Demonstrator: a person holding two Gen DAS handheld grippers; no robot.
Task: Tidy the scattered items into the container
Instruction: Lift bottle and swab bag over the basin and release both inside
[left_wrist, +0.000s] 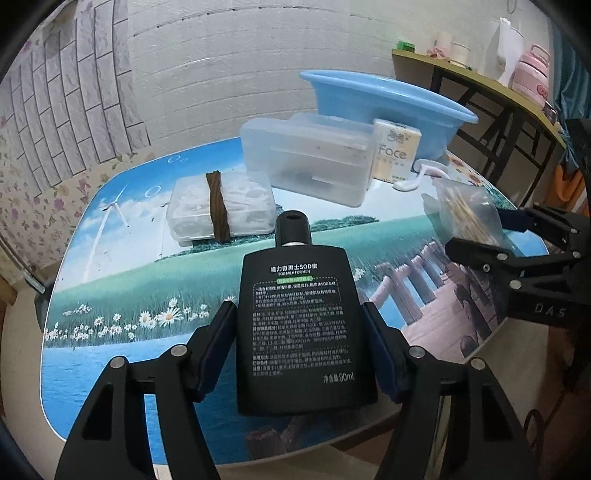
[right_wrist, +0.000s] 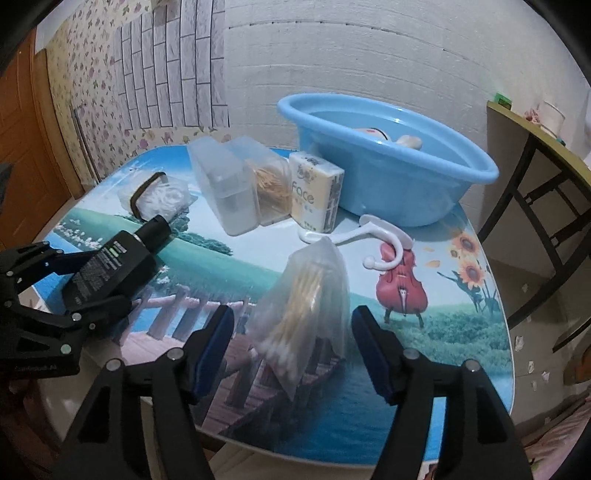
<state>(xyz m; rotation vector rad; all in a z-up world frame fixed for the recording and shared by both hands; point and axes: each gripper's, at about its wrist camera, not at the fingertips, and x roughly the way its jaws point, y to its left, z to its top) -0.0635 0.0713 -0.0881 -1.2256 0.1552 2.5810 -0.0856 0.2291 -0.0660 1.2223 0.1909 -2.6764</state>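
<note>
White brick wall and floral paper sit behind the table (right_wrist: 461, 332), whose top is a printed landscape. Taking the blue basin (right_wrist: 399, 192) at the far edge as your landmark: a tissue pack (right_wrist: 316, 192) stands just in front of it, a clear box (right_wrist: 225, 184) and a tub of toothpicks (right_wrist: 271, 188) stand beside that pack on the side away from the basin, and a white hook (right_wrist: 373, 240) lies on the table just in front of the basin. Your left gripper (left_wrist: 299, 350) is clamped on the black bottle (left_wrist: 299, 325), pads pressing its two sides, cap pointing toward the basin; whether the bottle is lifted off the table cannot be told. Your right gripper (right_wrist: 293, 350) stands apart, its pads clear of the bag of cotton swabs (right_wrist: 306, 314), which lies on the table between them, nearer you than the hook. Two pale items rest inside the basin, too hidden to identify.
</note>
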